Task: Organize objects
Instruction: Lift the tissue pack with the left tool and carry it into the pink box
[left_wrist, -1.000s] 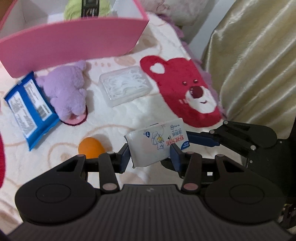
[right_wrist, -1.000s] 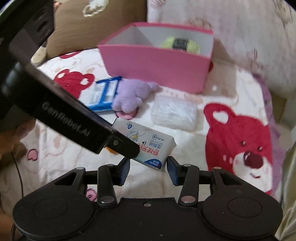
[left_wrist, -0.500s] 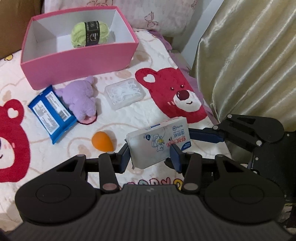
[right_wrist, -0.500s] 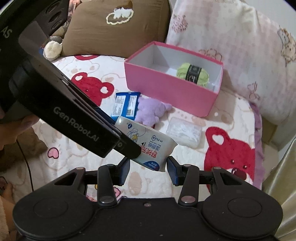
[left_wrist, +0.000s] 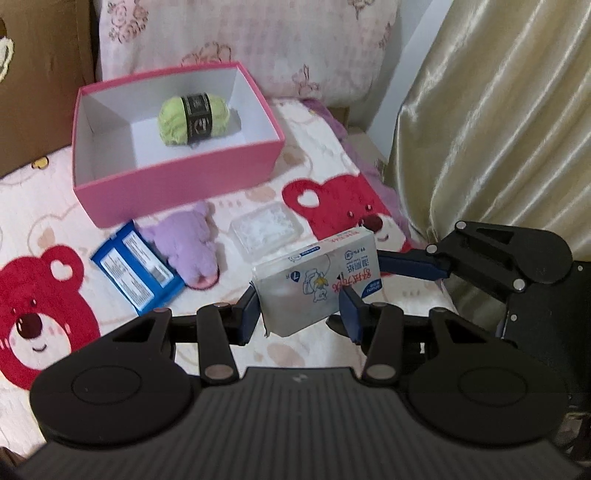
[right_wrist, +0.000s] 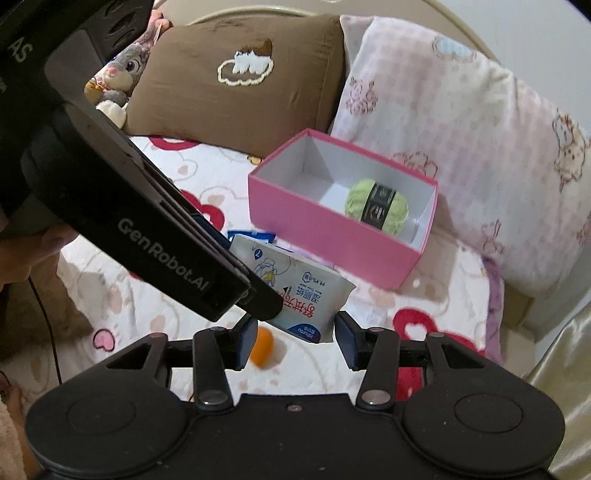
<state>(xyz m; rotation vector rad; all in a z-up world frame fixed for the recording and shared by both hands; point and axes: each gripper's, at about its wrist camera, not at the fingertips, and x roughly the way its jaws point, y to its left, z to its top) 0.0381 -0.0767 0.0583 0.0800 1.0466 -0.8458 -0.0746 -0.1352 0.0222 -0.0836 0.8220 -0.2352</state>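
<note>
A white wet-wipes pack (left_wrist: 317, 284) hangs above the bed, held between both grippers. My left gripper (left_wrist: 299, 310) is shut on one end of the pack. My right gripper (right_wrist: 295, 336) grips the other end of the wipes pack (right_wrist: 295, 291); its blue finger (left_wrist: 410, 264) shows in the left wrist view. The pink box (left_wrist: 177, 184) stands beyond, with a green yarn ball (left_wrist: 194, 120) inside; the box (right_wrist: 332, 232) and yarn (right_wrist: 376, 206) show in the right wrist view too.
On the bear-print blanket lie a blue packet (left_wrist: 136, 266), a purple plush (left_wrist: 188, 243), a clear plastic case (left_wrist: 266, 230) and an orange egg-shaped thing (right_wrist: 262, 347). Pillows (right_wrist: 461, 147) stand behind the box. A gold curtain (left_wrist: 498, 129) hangs on the right.
Both grippers have risen together with the wipes pack. The bed and box now look farther below, and the box's inside has come into view.
</note>
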